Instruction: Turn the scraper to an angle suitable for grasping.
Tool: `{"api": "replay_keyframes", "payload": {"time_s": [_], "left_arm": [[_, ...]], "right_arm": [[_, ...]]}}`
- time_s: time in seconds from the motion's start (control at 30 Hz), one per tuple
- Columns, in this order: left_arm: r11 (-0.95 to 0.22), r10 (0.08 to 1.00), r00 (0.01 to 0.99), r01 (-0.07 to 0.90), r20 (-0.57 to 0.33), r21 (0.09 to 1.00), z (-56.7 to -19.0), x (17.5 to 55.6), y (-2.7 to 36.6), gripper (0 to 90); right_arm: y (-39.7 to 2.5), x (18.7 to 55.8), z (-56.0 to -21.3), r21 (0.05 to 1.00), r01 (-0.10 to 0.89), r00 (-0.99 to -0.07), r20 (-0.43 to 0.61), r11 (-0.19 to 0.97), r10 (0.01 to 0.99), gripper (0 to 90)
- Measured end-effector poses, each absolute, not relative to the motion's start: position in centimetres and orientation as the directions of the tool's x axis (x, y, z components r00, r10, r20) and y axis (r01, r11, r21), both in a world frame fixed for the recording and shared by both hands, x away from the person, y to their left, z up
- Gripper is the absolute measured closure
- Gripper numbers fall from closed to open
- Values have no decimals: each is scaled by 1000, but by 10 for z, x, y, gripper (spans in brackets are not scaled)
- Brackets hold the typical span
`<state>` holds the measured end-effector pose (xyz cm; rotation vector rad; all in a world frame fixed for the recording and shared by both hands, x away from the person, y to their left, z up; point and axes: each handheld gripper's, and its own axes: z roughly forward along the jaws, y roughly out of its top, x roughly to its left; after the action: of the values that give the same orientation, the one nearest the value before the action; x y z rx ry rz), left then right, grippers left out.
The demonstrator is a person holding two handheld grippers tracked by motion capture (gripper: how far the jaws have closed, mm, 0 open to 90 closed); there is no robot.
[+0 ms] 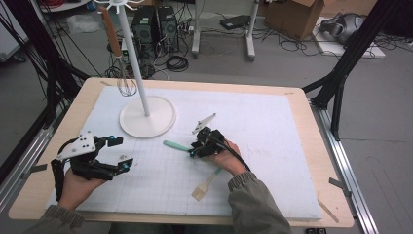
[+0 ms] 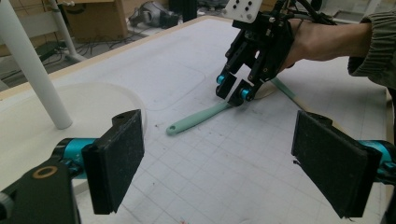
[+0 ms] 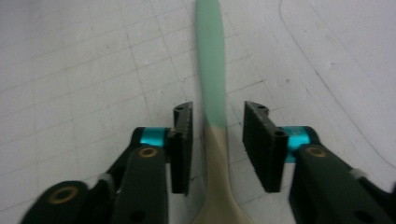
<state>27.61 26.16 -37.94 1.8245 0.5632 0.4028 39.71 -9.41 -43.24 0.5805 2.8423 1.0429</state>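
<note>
Right gripper (image 3: 217,140) fingers narrowly straddling mint-green-handled wooden spatula (image 3: 211,84) lying flat on table, handle toward twelve o'clock, left gripper (image 2: 233,163) fingers wide, empty

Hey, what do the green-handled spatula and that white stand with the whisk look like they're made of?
The spatula: probably wood, with a matte mint-green coating on the handle; bare pale tan shows where the colour ends between the right tongs. The white stand: smooth, evenly white pole and round base, likely painted metal or plastic; I can't tell which. The whisk: thin dark wire loops, apparently metal, on a brown, wood-like handle.
</note>
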Motion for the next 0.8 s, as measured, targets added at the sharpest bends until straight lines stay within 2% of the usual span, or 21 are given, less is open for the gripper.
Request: {"api": "replay_keyframes", "payload": {"time_s": [0.23, 0.8], "left_arm": [[-256, 567, 824, 180, -3, 950, -380, 276, 262, 176], [-254, 569, 822, 182, -5, 950, -380, 277, 266, 176]], "right_arm": [[-90, 394, -433, 625, 296, -933, 26, 722, 360, 729], [-91, 391, -435, 640, 285, -931, 8, 713, 365, 733]]}}
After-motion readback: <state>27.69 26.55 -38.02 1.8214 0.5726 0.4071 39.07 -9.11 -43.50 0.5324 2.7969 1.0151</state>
